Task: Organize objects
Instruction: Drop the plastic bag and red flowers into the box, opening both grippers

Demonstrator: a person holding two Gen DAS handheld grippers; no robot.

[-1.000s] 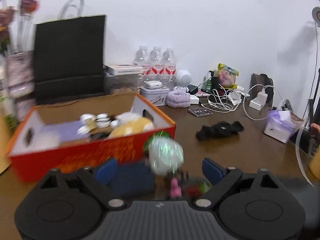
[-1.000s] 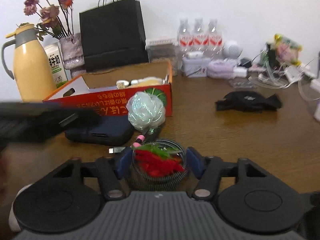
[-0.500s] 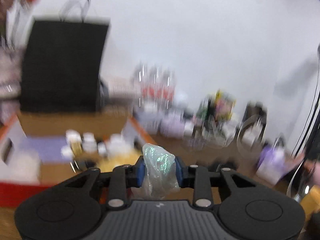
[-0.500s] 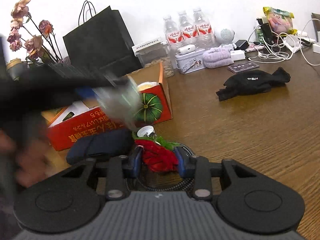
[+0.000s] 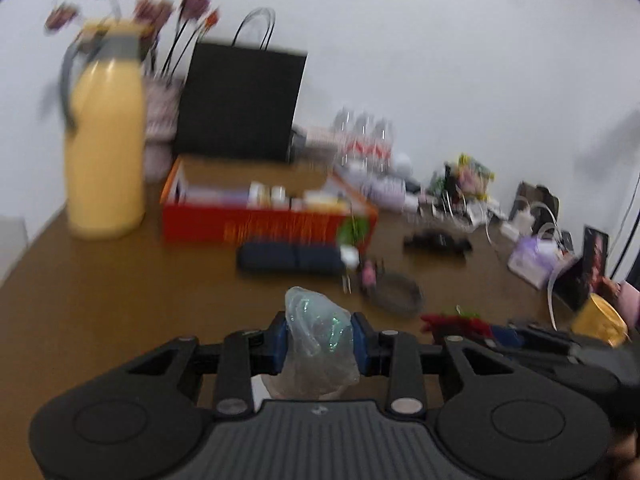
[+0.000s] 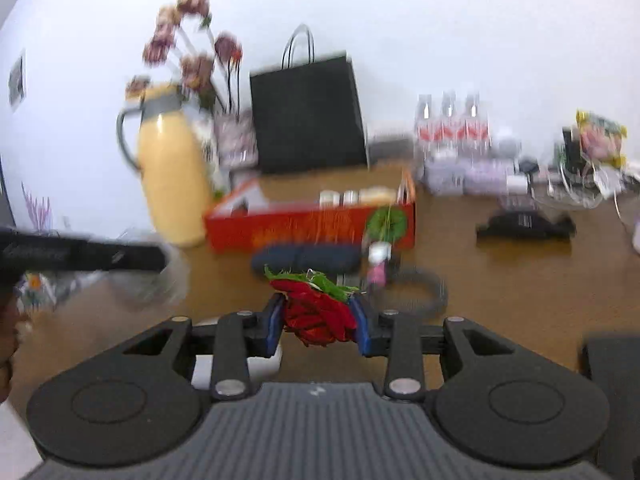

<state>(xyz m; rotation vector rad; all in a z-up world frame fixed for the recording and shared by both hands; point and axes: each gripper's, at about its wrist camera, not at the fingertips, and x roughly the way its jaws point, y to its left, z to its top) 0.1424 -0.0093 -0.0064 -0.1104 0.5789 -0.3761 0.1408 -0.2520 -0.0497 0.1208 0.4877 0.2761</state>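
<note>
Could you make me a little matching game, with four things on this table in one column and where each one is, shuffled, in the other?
Things:
1. shimmery plastic ball
2. red chilli bunch
3. yellow jug
4. coiled cable

Places:
A. lying on the wooden table in front of the orange box
B. clamped in the right gripper
C. standing left of the orange box
D. clamped in the left gripper

Pairs: 1-D, 2-B, 3-C, 4-A
</note>
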